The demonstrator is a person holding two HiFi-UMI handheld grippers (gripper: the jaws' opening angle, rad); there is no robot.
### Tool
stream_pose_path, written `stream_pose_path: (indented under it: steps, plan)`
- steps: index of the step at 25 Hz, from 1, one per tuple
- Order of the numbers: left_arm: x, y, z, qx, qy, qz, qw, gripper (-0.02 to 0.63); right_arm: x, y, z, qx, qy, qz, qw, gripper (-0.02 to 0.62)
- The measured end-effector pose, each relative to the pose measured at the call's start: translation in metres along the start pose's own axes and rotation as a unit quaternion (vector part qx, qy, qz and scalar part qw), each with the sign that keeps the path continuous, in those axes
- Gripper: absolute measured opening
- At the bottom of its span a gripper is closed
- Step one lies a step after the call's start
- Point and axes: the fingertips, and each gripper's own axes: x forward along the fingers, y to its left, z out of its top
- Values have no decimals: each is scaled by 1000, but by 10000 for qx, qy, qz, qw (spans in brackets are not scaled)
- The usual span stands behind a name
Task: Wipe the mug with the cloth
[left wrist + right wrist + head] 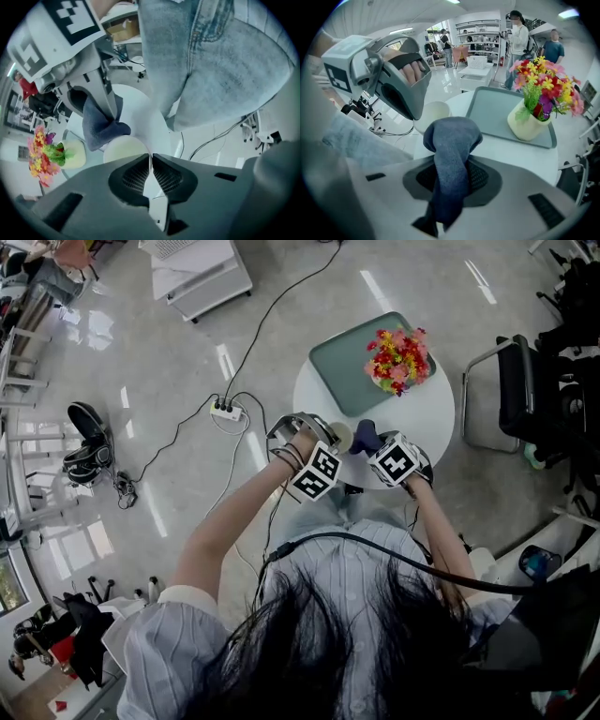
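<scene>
The left hand-held gripper (151, 157) had its jaws pressed close together, with only a thin pale strip between them. The cream mug (123, 149) sat right at their tips, and it looked as if they pinched it by its edge. The mug was at the near edge of the round white tabletop (422, 418), in front of the person. I could not tell if it stood on the tabletop or was held a little above it. The right hand-held gripper (451, 161) pinched the dark blue cloth (452, 136). The cloth ran down between its jaws and puffed out past the tips in a soft lump. In the left gripper view that lump touched the top of the mug. From above, the cloth and the mug were side by side between the two hand-held grippers. Farther back on the tabletop lay a green tray (352, 362). A pale vase (528, 125) stood on the right end of the tray and was full of red, pink and yellow flowers (400, 360). The vase was well apart from the mug.
</scene>
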Motion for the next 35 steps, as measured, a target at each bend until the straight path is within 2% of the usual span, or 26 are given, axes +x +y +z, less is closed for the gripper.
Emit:
stream_pose_path:
  steps: [3, 6, 10, 14, 22, 26, 31, 35]
  plan:
    - [2, -3, -4, 842, 302, -14, 9960, 37, 2, -2, -2, 18, 44, 42, 10000, 101]
    - [3, -2, -6, 1361, 509, 25, 9894, 37, 5, -3, -4, -5, 90, 102, 9999, 101]
    - [4, 0, -12, 1694, 665, 161, 9832, 37, 11, -3, -20, 273, 251, 146, 9992, 101]
    - [4, 2, -14, 1732, 661, 269, 9823, 37, 19, -1, -30, 663, 284, 303, 9969, 101]
    - [0, 5, -14, 1625, 674, 362, 9837, 37, 33, 6, -34, 1702, -15, 719, 9828, 101]
    - [1, 4, -15, 1492, 699, 436, 9854, 37, 30, 8, -34, 1768, -97, 740, 9814, 101]
    - [-1, 4, -12, 676, 445, 526, 9953, 38, 16, 14, -31, 1539, -170, 659, 9857, 101]
    - [-8, 7, -12, -32, 225, 668, 9975, 38, 5, 17, -28, 1486, -319, 657, 9862, 101]
